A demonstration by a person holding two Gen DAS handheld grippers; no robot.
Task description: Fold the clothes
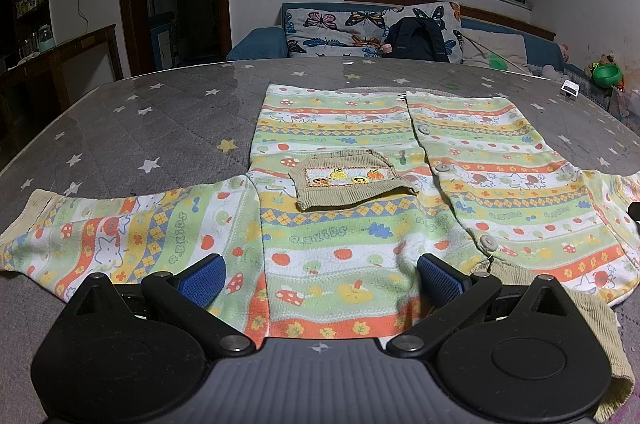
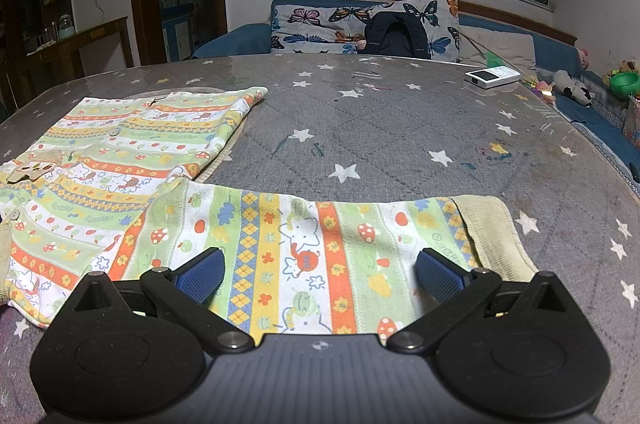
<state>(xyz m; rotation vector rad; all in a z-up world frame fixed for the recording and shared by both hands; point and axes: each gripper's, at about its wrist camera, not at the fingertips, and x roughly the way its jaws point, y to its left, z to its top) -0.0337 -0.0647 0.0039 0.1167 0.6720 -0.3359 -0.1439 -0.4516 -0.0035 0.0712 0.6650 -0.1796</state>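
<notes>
A child's knit cardigan [image 1: 360, 183] lies spread flat on the table [image 1: 140, 127], filling the centre and lower half of the left wrist view and the left and lower centre of the right wrist view; its banded pattern runs in green, orange, yellow and white with mushrooms, apples and small animals. A ribbed khaki pocket [image 1: 352, 185] with an embroidered strip sits on the chest at mid-frame, its lower edge slightly lifted, and round pale buttons [image 1: 489, 243] run down the front opening. One sleeve [image 1: 120, 228] stretches to the left edge of the left wrist view; the other sleeve [image 2: 320, 248] lies across the bottom centre of the right wrist view and ends in a ribbed beige cuff [image 2: 492, 236]. The left gripper [image 1: 320, 276] hovers low over the body near the neckline, jaws wide apart and holding nothing; the right gripper [image 2: 320, 274] sits likewise over the sleeve, its blue ridged pads [image 2: 202, 274] spread wide. The tabletop is a grey quilted cloth with stars under a glossy clear cover marked with pen scribbles. A white device [image 2: 492, 76] rests near the upper right of the table. Beyond stands a blue sofa [image 1: 260, 43] with a butterfly cushion [image 1: 332, 27] and a dark backpack [image 1: 416, 37]; a green bowl [image 2: 624, 81] sits on it among soft toys at the right edge.
</notes>
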